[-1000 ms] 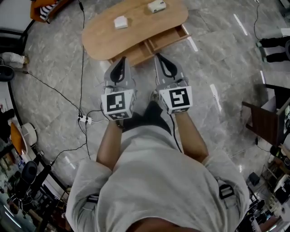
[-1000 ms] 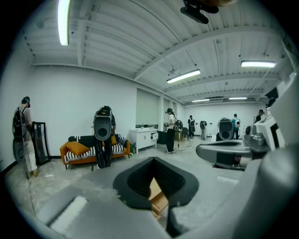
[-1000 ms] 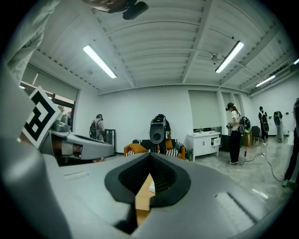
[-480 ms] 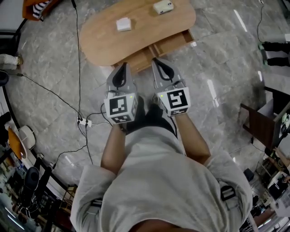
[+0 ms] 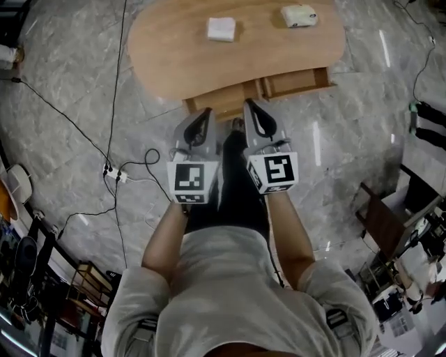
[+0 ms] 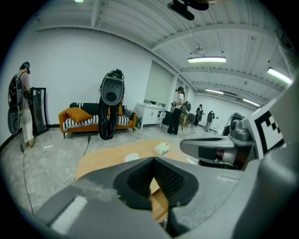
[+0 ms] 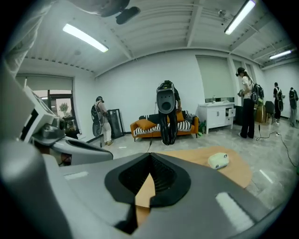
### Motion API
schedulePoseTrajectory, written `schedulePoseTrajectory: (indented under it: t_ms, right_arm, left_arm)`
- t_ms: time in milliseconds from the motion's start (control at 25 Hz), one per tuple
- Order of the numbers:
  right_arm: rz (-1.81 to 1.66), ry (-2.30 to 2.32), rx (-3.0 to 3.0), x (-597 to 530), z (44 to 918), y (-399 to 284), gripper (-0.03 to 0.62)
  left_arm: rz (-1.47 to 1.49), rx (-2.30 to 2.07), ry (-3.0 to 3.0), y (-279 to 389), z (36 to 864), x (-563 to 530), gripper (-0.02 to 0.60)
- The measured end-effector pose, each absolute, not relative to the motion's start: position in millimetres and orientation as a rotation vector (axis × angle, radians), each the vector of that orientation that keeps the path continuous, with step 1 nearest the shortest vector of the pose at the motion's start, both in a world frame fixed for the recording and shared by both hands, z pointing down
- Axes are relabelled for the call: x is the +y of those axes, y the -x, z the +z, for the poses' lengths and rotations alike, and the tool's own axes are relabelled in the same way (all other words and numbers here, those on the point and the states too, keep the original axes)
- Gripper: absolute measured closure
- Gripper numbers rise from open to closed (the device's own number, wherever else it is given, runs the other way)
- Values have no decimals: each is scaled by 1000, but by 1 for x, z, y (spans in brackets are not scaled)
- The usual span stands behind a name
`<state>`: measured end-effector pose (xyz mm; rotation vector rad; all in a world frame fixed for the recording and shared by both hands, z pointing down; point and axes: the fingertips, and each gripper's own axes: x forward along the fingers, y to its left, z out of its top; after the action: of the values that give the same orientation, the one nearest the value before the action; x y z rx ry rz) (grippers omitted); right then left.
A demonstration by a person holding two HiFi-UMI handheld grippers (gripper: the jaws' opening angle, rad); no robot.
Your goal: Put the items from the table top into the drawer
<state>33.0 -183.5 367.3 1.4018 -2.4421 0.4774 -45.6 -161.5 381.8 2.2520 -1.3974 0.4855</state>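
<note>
An oval wooden table [image 5: 174, 56] lies ahead of me. On it rest a flat white square item [image 5: 221, 28] and a pale rounded item [image 5: 299, 15]. A drawer [image 5: 296, 82] stands pulled out from the near edge. My left gripper [image 5: 207, 111] and right gripper [image 5: 249, 104] hover side by side over the floor, just short of that edge. Both are shut and hold nothing. In the left gripper view the left gripper [image 6: 153, 159] points at the table, with the white item [image 6: 131, 157] and pale item [image 6: 161, 148] beyond. The right gripper [image 7: 150, 155] sees the pale item [image 7: 217, 160].
Cables and a power strip [image 5: 111, 172] trail over the marble floor at the left. A dark chair [image 5: 382, 222] stands at the right and racks at the lower left. An orange sofa [image 6: 96, 119] and several standing people are far behind the table.
The person has turned and stepped: the table now lies squarer across the top of the head view. Both grippers have sunk lower, still side by side with shut jaws.
</note>
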Motion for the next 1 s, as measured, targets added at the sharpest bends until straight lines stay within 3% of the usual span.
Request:
schedulePoseTrajectory:
  t_ms: [840,880,960,1000]
  right_arm:
    - [405,-1064,-2322,-357,578,-38,586]
    - [372,-1037,-2304,-363,584,-37,580]
    - [289,-970,-2264,-377,599,-34,462]
    - [242,-941,-2240,-383,608,-34,457]
  left_arm:
    - [582,-1382,-1949,38,585,-273,561]
    - [583,-1382,-1945,38,586,-276,563]
    - [580,-1387,-1930,39,587,-282,563]
    - [578,-1391,-1922,40,588,-284,563]
